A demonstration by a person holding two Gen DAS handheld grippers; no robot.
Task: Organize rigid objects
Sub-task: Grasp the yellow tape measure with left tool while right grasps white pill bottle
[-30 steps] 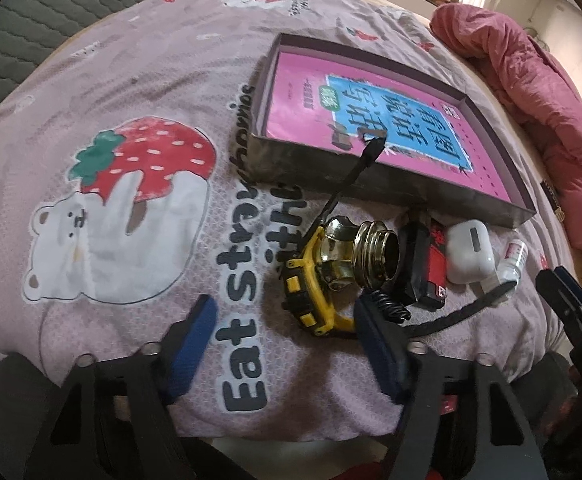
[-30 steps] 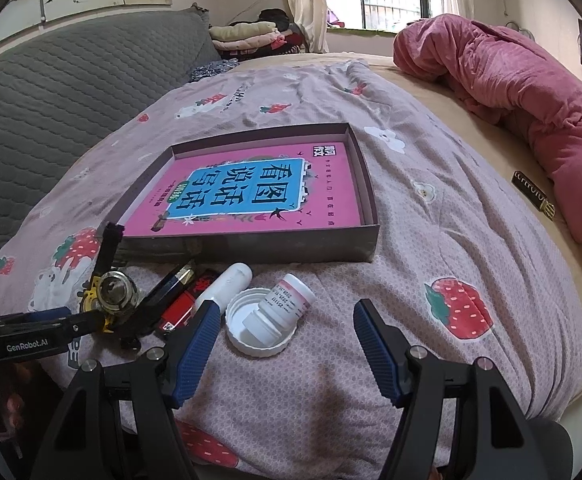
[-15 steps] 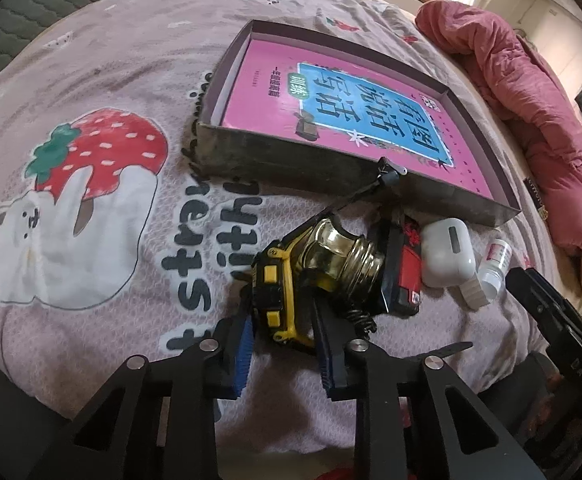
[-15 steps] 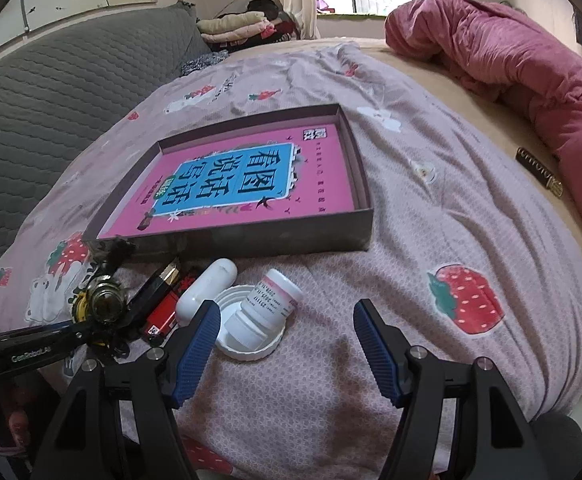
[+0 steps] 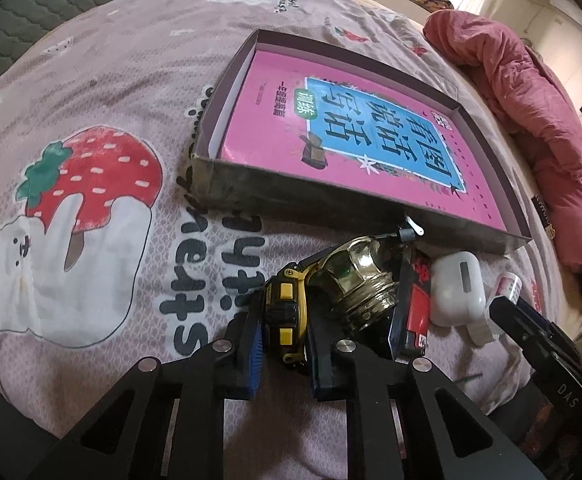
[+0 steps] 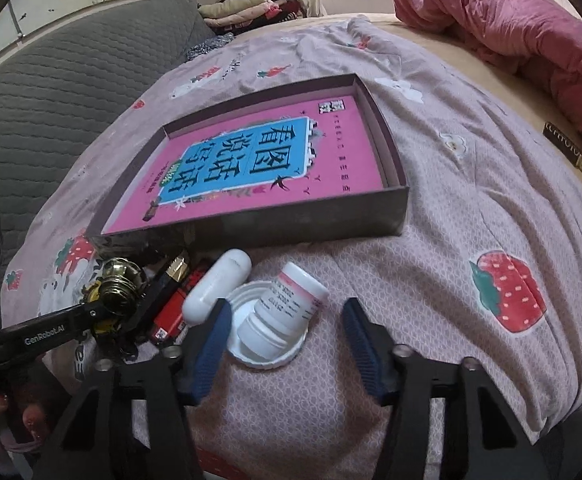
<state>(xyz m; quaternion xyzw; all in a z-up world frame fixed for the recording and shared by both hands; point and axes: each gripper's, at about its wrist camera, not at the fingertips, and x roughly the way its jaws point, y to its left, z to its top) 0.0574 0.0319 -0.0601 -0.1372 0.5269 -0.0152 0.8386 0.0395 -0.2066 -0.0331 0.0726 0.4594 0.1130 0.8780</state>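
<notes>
A shallow dark box (image 5: 323, 200) with a pink book (image 5: 355, 128) inside lies on the bedspread; it also shows in the right wrist view (image 6: 259, 232). My left gripper (image 5: 285, 334) is shut on a yellow-and-black watch (image 5: 285, 312). A brass knob (image 5: 361, 280) rests against the watch. Beside them lie a red-and-black lighter (image 5: 413, 316) and a white earbud case (image 5: 457, 288). My right gripper (image 6: 287, 332) is open, its fingers either side of a small white pill bottle (image 6: 287, 304) lying in a white lid (image 6: 267, 350).
A crumpled pink blanket (image 6: 511, 28) lies at the far right of the bed. A grey quilted headboard (image 6: 51, 92) runs along the left. A small dark object (image 6: 567, 152) lies near the blanket. The bed edge is just below both grippers.
My left gripper moved forward and closed on the watch. My right gripper moved closer, so the pill bottle now sits between its open fingers.
</notes>
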